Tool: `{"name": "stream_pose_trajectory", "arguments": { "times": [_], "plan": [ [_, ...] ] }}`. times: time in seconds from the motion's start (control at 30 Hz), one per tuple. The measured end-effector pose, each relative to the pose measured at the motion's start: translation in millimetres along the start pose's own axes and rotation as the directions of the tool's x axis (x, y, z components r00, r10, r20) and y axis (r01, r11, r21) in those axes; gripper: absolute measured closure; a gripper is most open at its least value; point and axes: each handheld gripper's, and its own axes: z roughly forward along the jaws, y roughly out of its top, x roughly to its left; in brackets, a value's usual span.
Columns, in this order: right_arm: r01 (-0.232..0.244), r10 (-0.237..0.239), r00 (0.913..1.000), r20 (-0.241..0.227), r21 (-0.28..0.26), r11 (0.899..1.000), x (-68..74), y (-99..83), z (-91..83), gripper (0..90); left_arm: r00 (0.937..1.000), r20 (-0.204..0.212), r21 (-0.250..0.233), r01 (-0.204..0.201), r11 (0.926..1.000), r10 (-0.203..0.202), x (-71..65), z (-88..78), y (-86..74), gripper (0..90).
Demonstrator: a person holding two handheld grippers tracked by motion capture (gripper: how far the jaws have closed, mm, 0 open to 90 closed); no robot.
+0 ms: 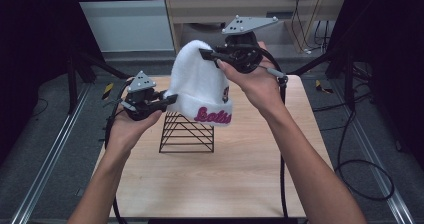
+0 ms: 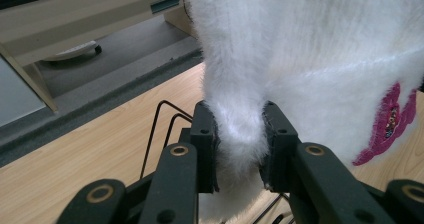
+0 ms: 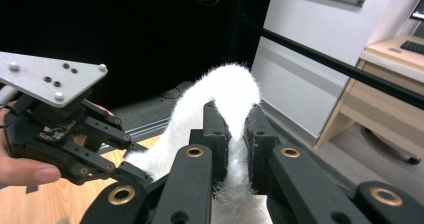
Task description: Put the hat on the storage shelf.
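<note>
From above we see the white beanie [image 1: 200, 86] held over a black wire rack [image 1: 187, 133] near the wooden worktop's [image 1: 240, 179] far edge. Our left tool [image 2: 239, 144] pinches its cuff; the right tool [image 3: 235, 129] pinches its crown. Its view shows a pale wall [image 3: 320, 49].

White knit beanie [image 1: 197, 81]: magenta cursive lettering embroidered along the folded cuff [image 1: 214, 115], partly legible in the high view, possibly starting "Lo..."; full word cannot be read. Small magenta patch [image 2: 387, 121] also on the cuff, its detail too small to read in the left gripper view. No other legible text, numbers or signs.
</note>
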Motion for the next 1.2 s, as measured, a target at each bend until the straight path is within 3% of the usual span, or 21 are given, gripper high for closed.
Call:
{"name": "stream_pose_trajectory", "arguments": {
  "times": [0.17, 0.77, 1.2],
  "plan": [
    [-0.014, 0.014, 0.9999, 0.001, 0.013, 1.0, -3.4, -6.8, 6.0, 83.4, 0.9995, -0.03, -0.003, 0.002, 1.0, -0.002, 2.8, -0.7, -4.1, 71.5],
    [0.004, -0.003, 0.9999, -0.012, 0.074, 0.997, -7.4, -21.8, 41.6, 83.2, 0.9969, -0.068, 0.001, 0.04, 0.9992, -0.04, 17.1, 8.2, -24.4, 70.7],
    [0.005, -0.002, 0.9996, -0.028, 0.092, 0.996, -9.9, -34.8, 52.2, 82.9, 0.9936, -0.094, -0.002, 0.063, 0.998, -0.063, 24.3, 14.4, -40.7, 70.0]
  ]
}}
